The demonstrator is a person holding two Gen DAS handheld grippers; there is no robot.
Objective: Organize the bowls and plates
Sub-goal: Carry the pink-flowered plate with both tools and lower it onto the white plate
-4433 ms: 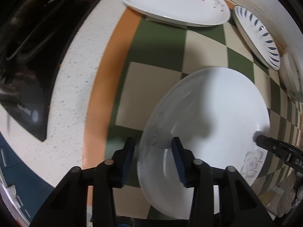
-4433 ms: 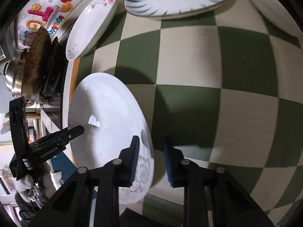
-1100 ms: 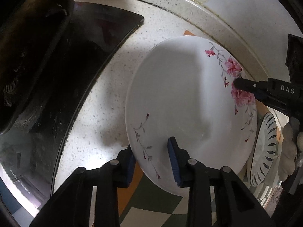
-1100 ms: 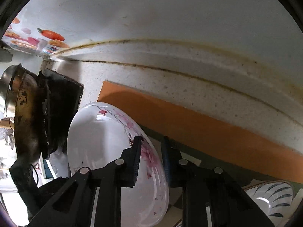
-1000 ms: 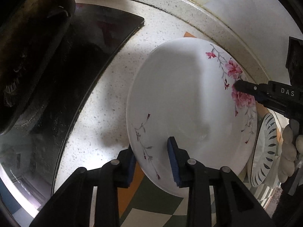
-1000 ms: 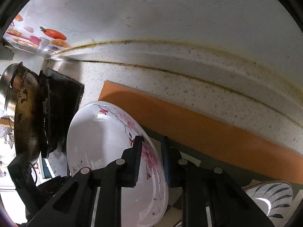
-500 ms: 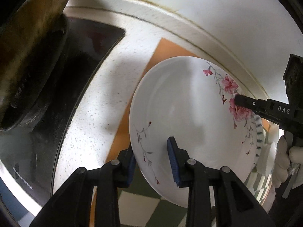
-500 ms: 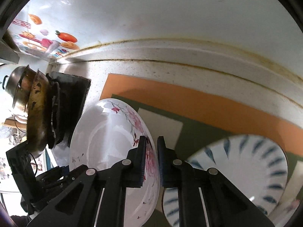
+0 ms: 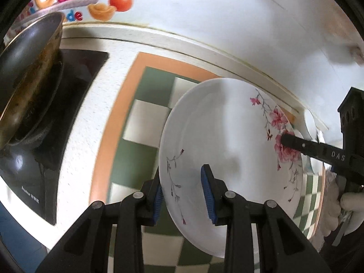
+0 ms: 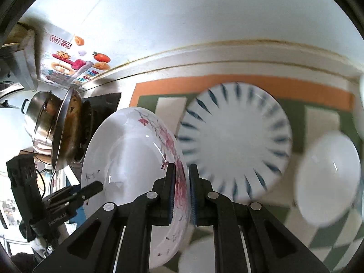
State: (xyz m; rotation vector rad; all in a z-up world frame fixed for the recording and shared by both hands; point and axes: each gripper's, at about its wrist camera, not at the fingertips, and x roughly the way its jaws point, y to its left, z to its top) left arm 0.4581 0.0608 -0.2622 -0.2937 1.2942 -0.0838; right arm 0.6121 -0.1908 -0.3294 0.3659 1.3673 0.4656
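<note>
A white plate with pink flowers (image 9: pixel 229 141) (image 10: pixel 129 159) is held in the air between both grippers, above the checked mat. My left gripper (image 9: pixel 182 195) is shut on its near rim. My right gripper (image 10: pixel 180 191) is shut on the opposite, flowered rim, and its finger shows in the left wrist view (image 9: pixel 302 146). A white plate with blue streaks (image 10: pixel 236 145) lies on the mat beyond the held plate. A white bowl (image 10: pixel 327 177) sits to its right.
A green and cream checked mat with an orange border (image 9: pixel 145 122) covers the speckled counter. A black stove (image 9: pixel 45 136) with a dark pan (image 9: pixel 27 72) stands at the left. A steel pot (image 10: pixel 43 118) sits behind it. The wall (image 10: pixel 204 18) runs along the back.
Both grippers have lifted the flowered plate and carried it rightward, away from the wall. The blue-streaked plate and white bowl have come into the right wrist view.
</note>
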